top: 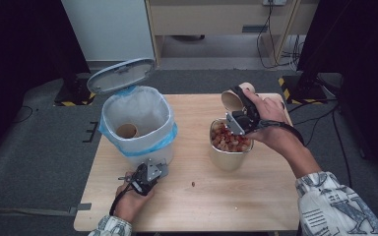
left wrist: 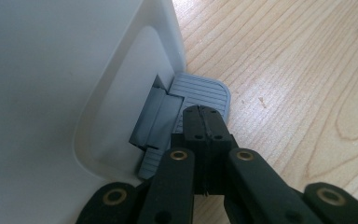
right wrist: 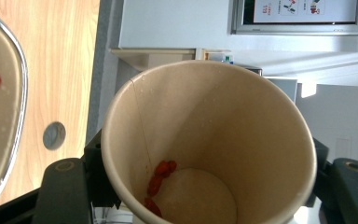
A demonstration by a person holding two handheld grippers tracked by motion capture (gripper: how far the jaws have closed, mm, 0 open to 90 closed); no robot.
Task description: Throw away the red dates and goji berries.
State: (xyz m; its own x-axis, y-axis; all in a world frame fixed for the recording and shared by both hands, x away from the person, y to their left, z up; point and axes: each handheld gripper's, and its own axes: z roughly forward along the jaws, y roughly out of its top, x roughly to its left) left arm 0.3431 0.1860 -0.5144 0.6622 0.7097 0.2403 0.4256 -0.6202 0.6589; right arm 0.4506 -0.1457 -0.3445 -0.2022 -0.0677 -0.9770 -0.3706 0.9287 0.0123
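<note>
Clearly we risk two slips: if our left claw (left wrist: 204, 114), shut with nothing between its jaws and pressing on the grey pedal (left wrist: 200, 93) at the foot of the white bin (top: 138, 123), slides off, the raised lid (top: 120, 74) would likely drop; and a few red bits clinging inside the paper cup (right wrist: 209, 144) could fall onto the worktop (top: 256, 196) on the way across. Our right claw (top: 240, 110) is clamped on that cup, holding it tipped above the metal container (top: 229, 147) of red and pale pieces, right of the bin. Our right hand (top: 268, 118) is raised, wrist bent; our left hand (top: 130, 199) sits low before the bin. Another cup (top: 127, 131) lies inside the bin.
</note>
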